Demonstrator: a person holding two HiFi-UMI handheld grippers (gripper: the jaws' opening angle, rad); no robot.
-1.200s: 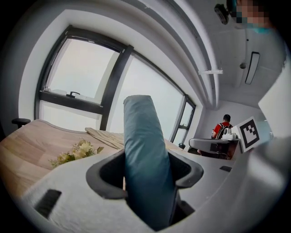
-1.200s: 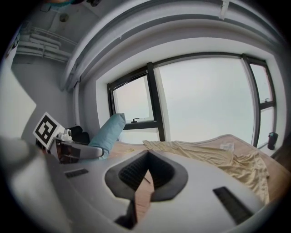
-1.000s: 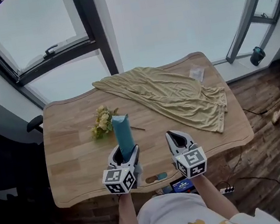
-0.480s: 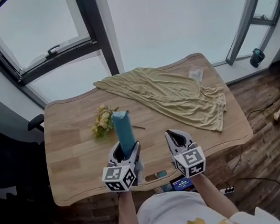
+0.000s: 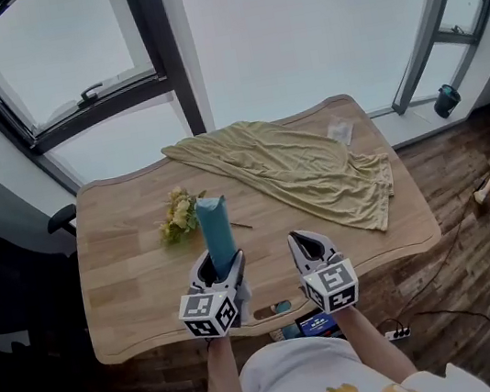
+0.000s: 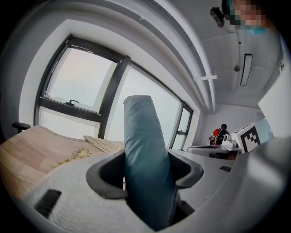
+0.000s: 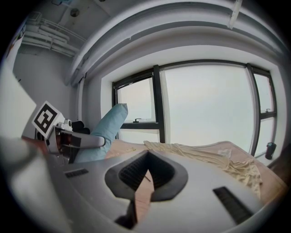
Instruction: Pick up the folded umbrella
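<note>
Clamped between the fingers point(image 6: 107, 175) of the left gripper point(image 5: 223, 264): the folded umbrella point(image 6: 143, 150), its teal sleeve rising steeply above the fingertips (lower end hidden below them). Held over the near edge of the table point(image 5: 130, 284), just short of the flower sprig point(image 5: 179, 215). Fingers of the right gripper point(image 7: 146, 159) together at the tips, nothing between them, positioned beside the left gripper. Spread across the far right of the table: olive cloth point(image 5: 305, 166).

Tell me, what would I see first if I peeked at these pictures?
A blue-green folded umbrella sticks up from the left gripper, which is clamped on it over the near side of the wooden table. Just beyond it lies a little bunch of yellow flowers. A big yellowish cloth is spread across the far right part of the table.
</note>
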